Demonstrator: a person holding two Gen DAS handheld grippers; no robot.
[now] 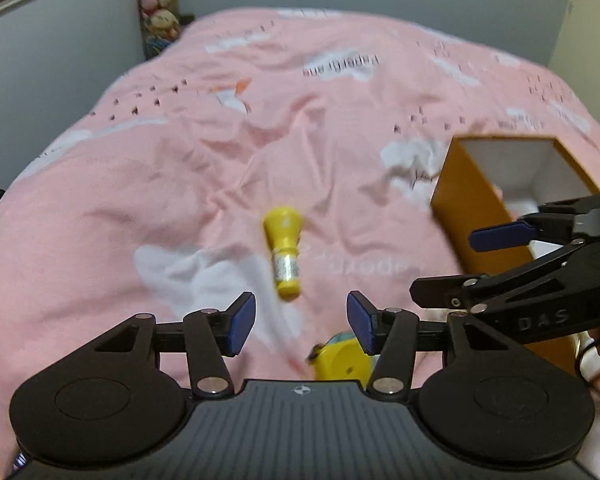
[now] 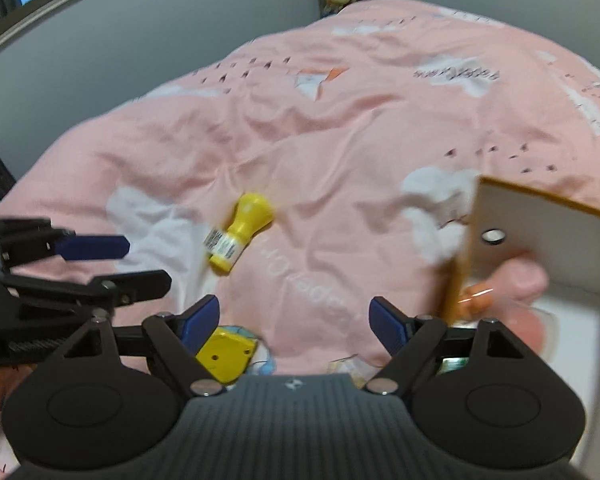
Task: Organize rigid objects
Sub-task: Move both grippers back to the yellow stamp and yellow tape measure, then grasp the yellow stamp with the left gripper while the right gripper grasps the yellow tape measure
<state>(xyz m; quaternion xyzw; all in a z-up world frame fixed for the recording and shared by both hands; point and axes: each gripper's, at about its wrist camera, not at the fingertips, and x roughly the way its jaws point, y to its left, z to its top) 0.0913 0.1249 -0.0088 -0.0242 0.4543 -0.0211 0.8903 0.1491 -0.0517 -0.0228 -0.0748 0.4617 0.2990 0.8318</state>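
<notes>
A yellow bottle-shaped toy (image 1: 282, 253) with a barcode label lies on the pink bedspread, just ahead of my left gripper (image 1: 301, 322), which is open and empty. It also shows in the right wrist view (image 2: 239, 237), ahead and left of my right gripper (image 2: 295, 322), also open and empty. A yellow block toy (image 1: 342, 360) lies under the left gripper's right finger; it shows in the right wrist view (image 2: 225, 354) by the right gripper's left finger. An orange box (image 1: 470, 216) with a white inside stands at right, holding an orange and pink item (image 2: 500, 284).
The pink bedspread (image 1: 220, 140) is wrinkled, with white cloud prints. Grey walls stand behind the bed, and plush toys (image 1: 159, 0) are stacked in the far corner. The right gripper's fingers (image 1: 500, 237) reach across in front of the box. Small items (image 2: 348, 366) lie under the right gripper.
</notes>
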